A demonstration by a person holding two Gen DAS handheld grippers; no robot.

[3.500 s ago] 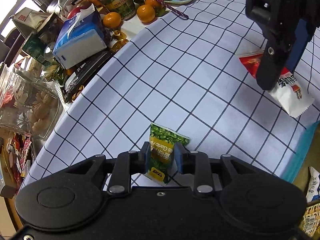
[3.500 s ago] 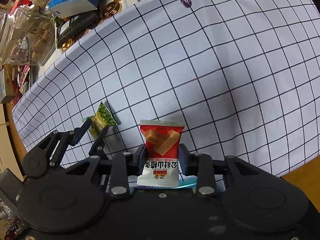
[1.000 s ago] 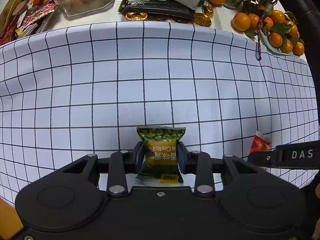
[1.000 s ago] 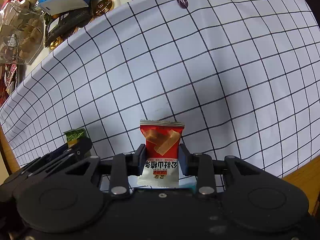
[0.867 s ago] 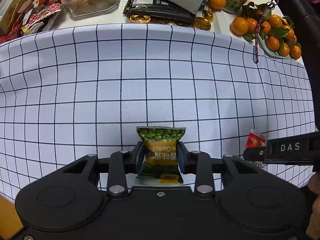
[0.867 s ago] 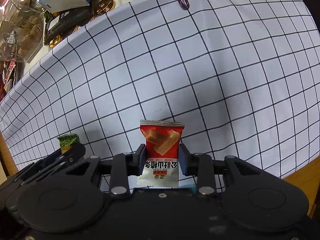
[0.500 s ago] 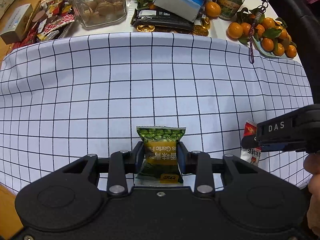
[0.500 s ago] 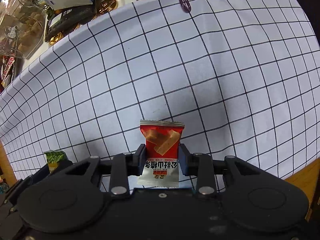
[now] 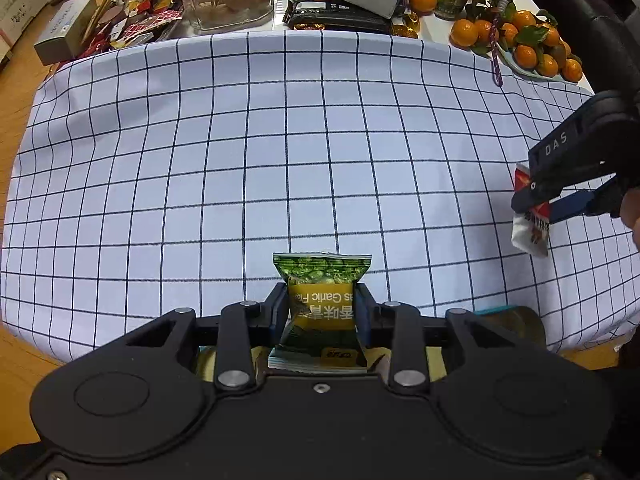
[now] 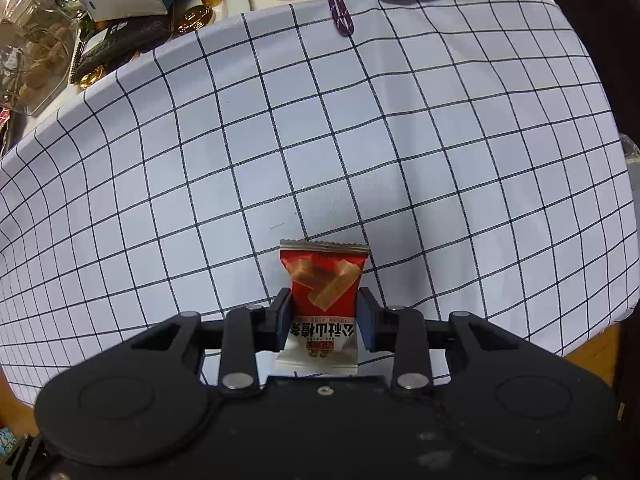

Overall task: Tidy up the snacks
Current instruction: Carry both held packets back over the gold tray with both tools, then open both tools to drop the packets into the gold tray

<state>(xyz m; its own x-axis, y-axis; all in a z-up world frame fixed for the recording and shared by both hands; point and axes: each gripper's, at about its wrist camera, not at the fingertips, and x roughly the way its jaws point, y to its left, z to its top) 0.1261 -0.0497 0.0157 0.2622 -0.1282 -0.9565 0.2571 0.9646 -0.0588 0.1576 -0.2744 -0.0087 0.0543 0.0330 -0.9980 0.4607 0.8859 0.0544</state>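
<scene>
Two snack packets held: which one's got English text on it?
The green packet in the left gripper. The red packet in the right gripper shows only Chinese characters.

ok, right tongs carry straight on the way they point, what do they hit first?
Probably the checked cloth: nothing else lies ahead of the right tongs, shut on the red packet. The packet's end would likely touch first; depth is unclear.

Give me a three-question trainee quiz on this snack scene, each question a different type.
1. True or false: the left claw is clamped on the green pea packet.
2. The right claw holds: A) a tangerine B) the red snack packet C) nothing.
3. Fill in: both packets hang above the ____ cloth.

Key: 1 true; 2 B; 3 checked.
</scene>
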